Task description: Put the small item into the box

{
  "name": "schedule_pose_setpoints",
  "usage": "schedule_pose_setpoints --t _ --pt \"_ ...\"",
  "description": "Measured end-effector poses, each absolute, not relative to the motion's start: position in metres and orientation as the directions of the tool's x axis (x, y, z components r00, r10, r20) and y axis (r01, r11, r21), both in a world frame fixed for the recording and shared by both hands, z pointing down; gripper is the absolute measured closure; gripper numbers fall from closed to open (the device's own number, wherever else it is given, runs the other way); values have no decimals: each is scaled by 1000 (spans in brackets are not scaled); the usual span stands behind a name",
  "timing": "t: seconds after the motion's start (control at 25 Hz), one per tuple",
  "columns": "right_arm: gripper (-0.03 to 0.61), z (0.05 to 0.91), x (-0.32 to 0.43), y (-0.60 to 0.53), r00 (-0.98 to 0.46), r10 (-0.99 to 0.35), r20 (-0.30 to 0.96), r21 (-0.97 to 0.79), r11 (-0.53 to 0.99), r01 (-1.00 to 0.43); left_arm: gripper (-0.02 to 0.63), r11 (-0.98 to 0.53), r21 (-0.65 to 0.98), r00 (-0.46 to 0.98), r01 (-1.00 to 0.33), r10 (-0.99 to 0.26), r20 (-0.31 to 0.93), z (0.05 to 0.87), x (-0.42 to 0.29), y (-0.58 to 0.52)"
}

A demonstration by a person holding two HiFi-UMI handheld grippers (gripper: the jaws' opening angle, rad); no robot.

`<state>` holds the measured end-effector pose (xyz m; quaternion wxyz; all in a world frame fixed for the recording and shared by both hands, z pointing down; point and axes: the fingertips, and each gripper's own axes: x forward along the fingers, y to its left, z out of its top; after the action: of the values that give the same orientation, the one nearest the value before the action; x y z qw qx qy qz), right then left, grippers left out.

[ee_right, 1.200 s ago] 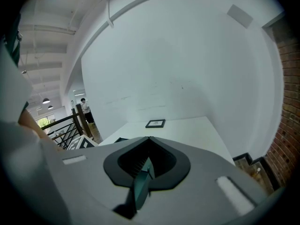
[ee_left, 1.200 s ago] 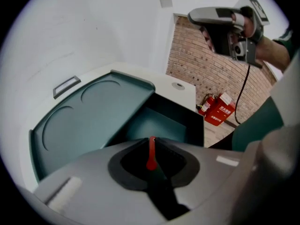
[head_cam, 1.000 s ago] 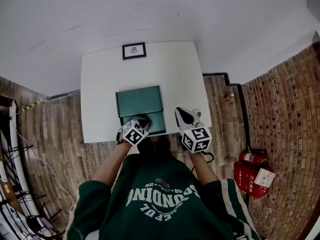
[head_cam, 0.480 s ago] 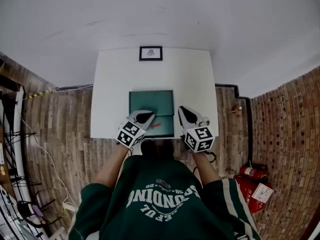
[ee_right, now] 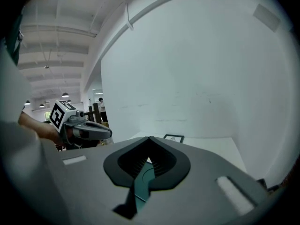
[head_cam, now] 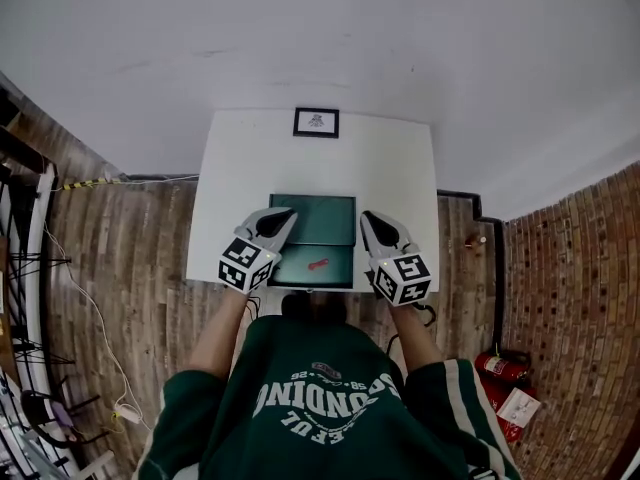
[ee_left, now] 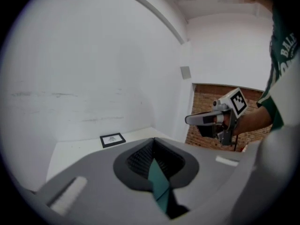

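On the white table (head_cam: 235,168) lies an open green box (head_cam: 312,218), lid flap laid back. A small red item (head_cam: 318,264) rests on the floor of its near half. Over the box's left edge hangs my left gripper (head_cam: 279,218), shut and empty, with a strip of green showing under its jaws in the left gripper view (ee_left: 153,144). At the box's right edge my right gripper (head_cam: 368,220) is shut too, nothing in it (ee_right: 149,140). Each gripper shows in the other's view: the right gripper (ee_left: 193,120), the left gripper (ee_right: 105,133).
A small black-framed picture (head_cam: 316,122) stands at the table's far edge against the white wall, also the picture (ee_left: 112,139) and the picture (ee_right: 173,138). Brick-patterned floor surrounds the table. A red fire extinguisher (head_cam: 498,367) lies at the right.
The left gripper has drawn back from over the box's near half to its left edge, leaving the red item in the box. The head view has shifted; the right gripper barely moved.
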<state>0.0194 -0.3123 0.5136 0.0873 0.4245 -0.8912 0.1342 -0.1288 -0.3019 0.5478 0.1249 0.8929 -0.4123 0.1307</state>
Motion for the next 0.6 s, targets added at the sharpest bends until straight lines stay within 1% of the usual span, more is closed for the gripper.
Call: schedule_pose_setpoints --t 0.28,0.6 --pt "577 509 13 -318 -634 -729 258 -147 619 -771 561 -602 119 606 -789 -733 309 537 -146 -311" --pt "577 509 17 -315 -636 -730 250 -161 617 -770 561 -599 132 607 -790 -734 304 538 -143 -307"
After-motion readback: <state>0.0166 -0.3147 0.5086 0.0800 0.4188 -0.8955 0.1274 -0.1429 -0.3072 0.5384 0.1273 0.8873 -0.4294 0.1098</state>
